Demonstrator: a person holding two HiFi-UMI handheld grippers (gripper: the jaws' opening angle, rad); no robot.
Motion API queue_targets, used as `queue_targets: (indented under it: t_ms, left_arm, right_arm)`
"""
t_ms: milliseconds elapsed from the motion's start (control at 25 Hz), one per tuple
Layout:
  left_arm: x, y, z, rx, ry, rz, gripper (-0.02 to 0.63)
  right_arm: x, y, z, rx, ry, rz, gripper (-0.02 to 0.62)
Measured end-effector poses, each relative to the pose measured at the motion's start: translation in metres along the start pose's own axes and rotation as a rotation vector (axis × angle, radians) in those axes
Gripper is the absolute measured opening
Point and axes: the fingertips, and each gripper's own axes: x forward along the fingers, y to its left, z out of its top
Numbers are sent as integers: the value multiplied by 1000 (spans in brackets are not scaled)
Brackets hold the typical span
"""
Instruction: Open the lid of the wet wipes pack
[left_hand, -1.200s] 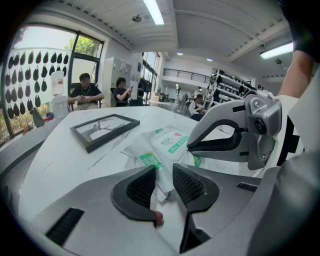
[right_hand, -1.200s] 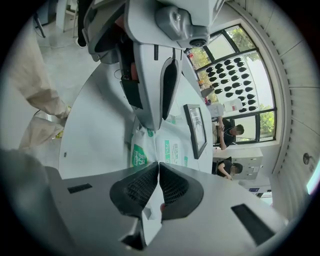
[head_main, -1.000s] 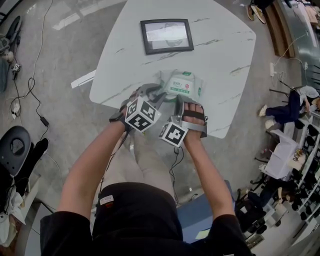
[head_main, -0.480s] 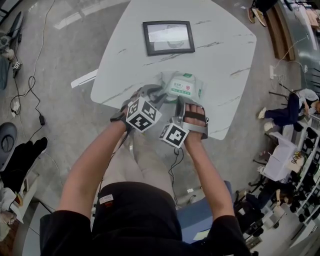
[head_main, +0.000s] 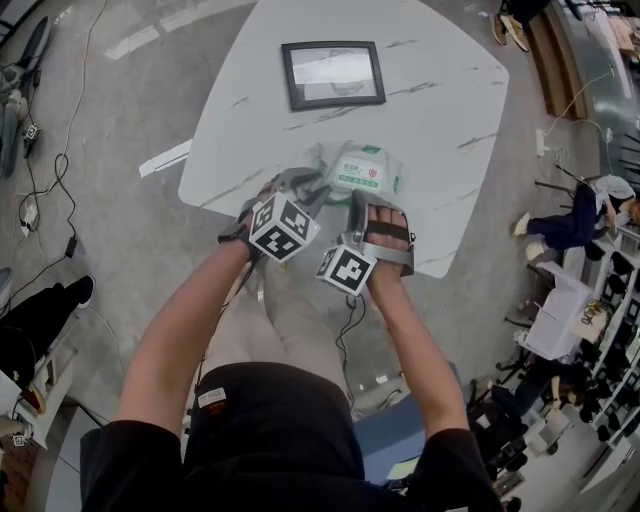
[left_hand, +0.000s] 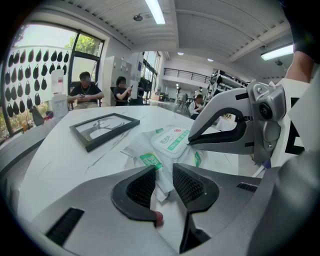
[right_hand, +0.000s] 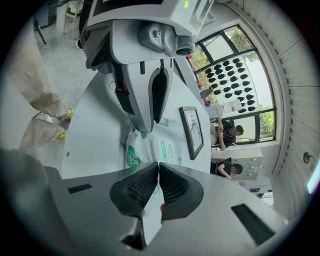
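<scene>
Left gripper view shows the left gripper (left_hand: 161, 182) with its fingers part-closed on the crumpled near corner of the wet wipes pack (left_hand: 150, 159), which lies near the front edge of the desk (left_hand: 60, 150). The right gripper (left_hand: 191, 142) is clenched shut, its tips at the near edge of the lid (left_hand: 172, 140); whether they pinch its tab is unclear. To do this well, I judge the left should hold firm while the right catches the lid's lip and lifts in an arc toward the hinge, without dragging the pack.

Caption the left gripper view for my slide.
Left gripper grips the white-and-green plastic wet wipes pack by its end; right gripper at its lid.
</scene>
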Motion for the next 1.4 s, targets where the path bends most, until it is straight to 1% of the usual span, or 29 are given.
queue_targets:
  t_ms: [480,560,680,760,880,1200,1400]
  left_arm:
    - [0,-1,0,1,0,-1,124]
    - [1,-1,0,0,1,-1,124]
    - [0,-1,-1,2,3,-3,123]
    - [0,0,-1,5,3,-1,123]
    - [0,-1,0,1,5,0,123]
    - [-1,-1,1,2,5,-1,123]
    - [-1,-1,0,4,4,1,123]
  right_arm:
    - [-1,0,-1,16,-13,11,14]
    - [-2,-3,-1,24,-14,1,14]
    - [-6,-25,-3,58,-23,-56,9]
    - [-5,-44,-6,90,-35,-70,10]
    - [-3,-55,-9,107,-42,-56,11]
    - [-4,-54,-9,115,-48,-38,11]
    - [-3,-58,-10,146,-56,-30,11]
